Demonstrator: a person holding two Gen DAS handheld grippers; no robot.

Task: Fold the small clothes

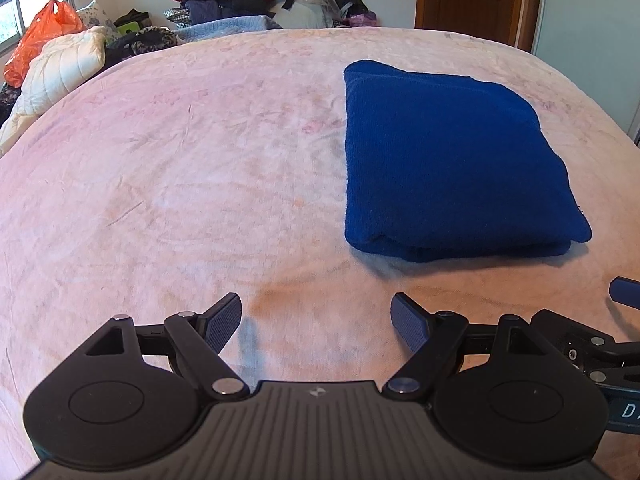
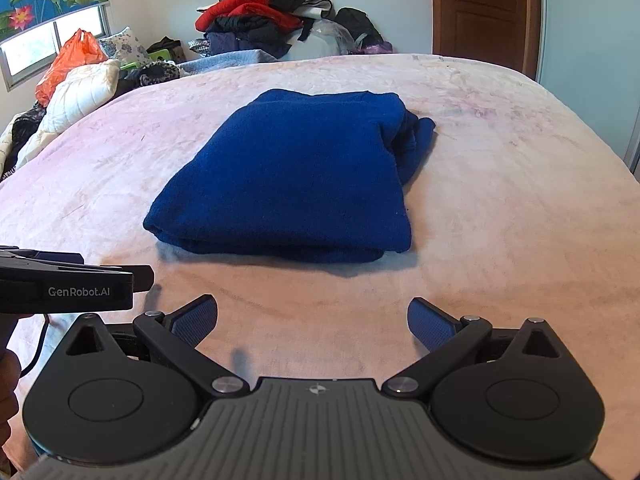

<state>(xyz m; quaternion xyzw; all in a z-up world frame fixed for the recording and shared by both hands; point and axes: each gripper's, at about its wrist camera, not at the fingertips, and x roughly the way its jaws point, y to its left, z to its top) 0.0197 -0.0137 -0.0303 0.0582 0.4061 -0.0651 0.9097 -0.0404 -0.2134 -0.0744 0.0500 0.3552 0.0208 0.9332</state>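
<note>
A blue garment (image 1: 448, 160) lies folded into a thick rectangle on the pink bedspread (image 1: 180, 168). It also shows in the right wrist view (image 2: 296, 176), with a bunched part at its far right side. My left gripper (image 1: 316, 320) is open and empty, near the bed's front edge, left of and nearer than the garment. My right gripper (image 2: 312, 320) is open and empty, just in front of the garment's near folded edge. The left gripper's body (image 2: 68, 280) shows at the left of the right wrist view.
A heap of clothes (image 2: 264, 12) is piled beyond the far edge of the bed. A white quilt (image 2: 84, 96) and an orange plastic bag (image 2: 68, 64) lie at the far left under a window. A wooden door (image 2: 484, 12) stands at the far right.
</note>
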